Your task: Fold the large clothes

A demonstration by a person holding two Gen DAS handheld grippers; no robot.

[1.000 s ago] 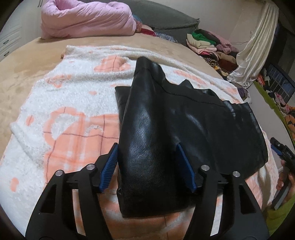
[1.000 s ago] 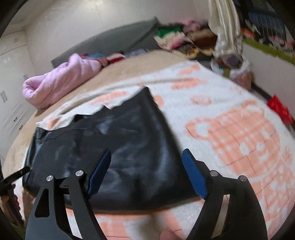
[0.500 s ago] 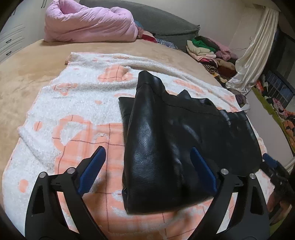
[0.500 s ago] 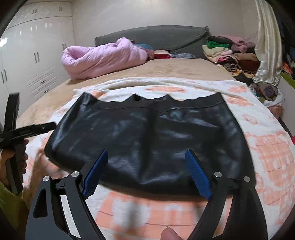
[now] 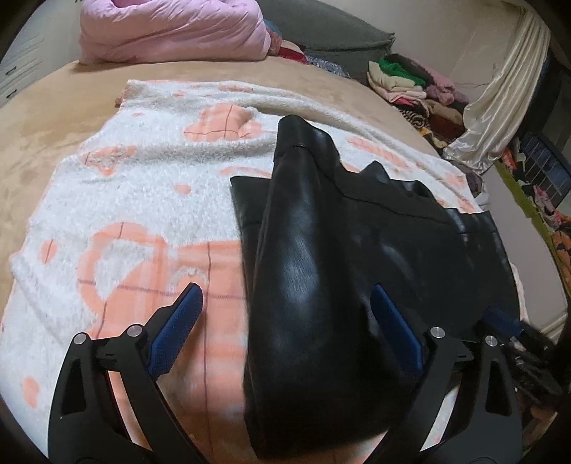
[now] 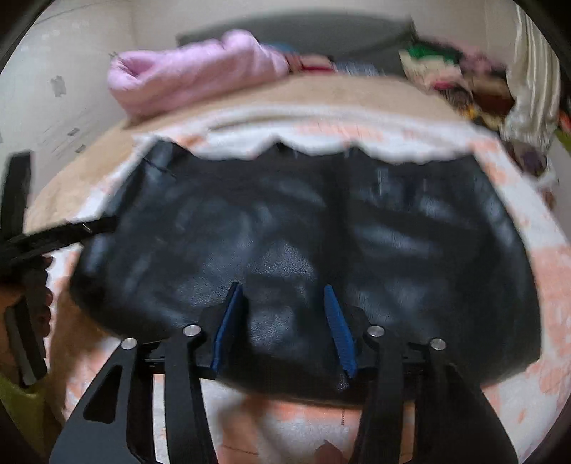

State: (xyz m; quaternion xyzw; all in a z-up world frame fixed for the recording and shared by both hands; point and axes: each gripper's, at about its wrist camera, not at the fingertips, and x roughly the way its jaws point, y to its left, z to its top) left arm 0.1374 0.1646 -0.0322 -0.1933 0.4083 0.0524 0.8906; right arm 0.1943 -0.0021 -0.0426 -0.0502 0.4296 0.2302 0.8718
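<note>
Right tongs point(image 6: 282, 321) have narrowed since half a second ago and now pinch a raised pucker at the near edge of the black leather garment point(image 6: 303, 228). Left tongs point(image 5: 285, 328) stay wide apart, gripping nothing, straddling the folded-over end of the garment point(image 5: 314, 271). Garment lies on a white-and-peach blanket point(image 5: 142, 200) spread over the bed point(image 5: 53, 117). Pink duvet point(image 5: 171, 32) beyond.
</note>
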